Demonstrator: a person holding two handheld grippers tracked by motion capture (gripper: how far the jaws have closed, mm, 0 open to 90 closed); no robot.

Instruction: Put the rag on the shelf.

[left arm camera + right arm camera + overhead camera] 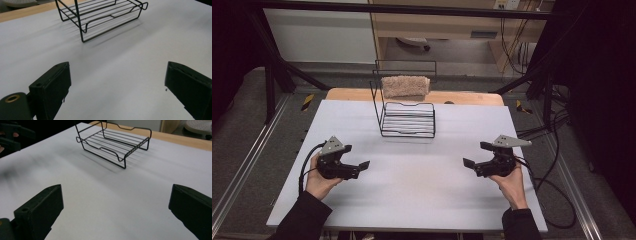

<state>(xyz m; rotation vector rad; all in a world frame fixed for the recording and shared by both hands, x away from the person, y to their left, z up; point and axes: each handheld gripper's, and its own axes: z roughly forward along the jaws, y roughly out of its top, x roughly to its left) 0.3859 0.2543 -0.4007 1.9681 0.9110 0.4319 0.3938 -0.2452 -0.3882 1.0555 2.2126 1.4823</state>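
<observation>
The left hand-held gripper [357, 165] sits over the surface [412, 190] near its left edge, toward the near side, held in the person's left hand [319, 180]. Its jaws stand wide apart and hold nothing; in the left gripper view only bare surface lies between them. The right hand-held gripper [476, 161] sits near the right edge, at about the same depth, held in the right hand [512, 185]. Its jaws are likewise spread wide and empty, with bare surface between them in the right gripper view. The two point inward toward each other and are well apart.

A black wire rack [408, 119] stands on the surface near the far edge, about midway between left and right, well apart from both grippers. Its tall back frame rises at the far side. A tan towel [405, 86] hangs on that frame's top, above the rack's floor. The rack's floor carries nothing.
</observation>
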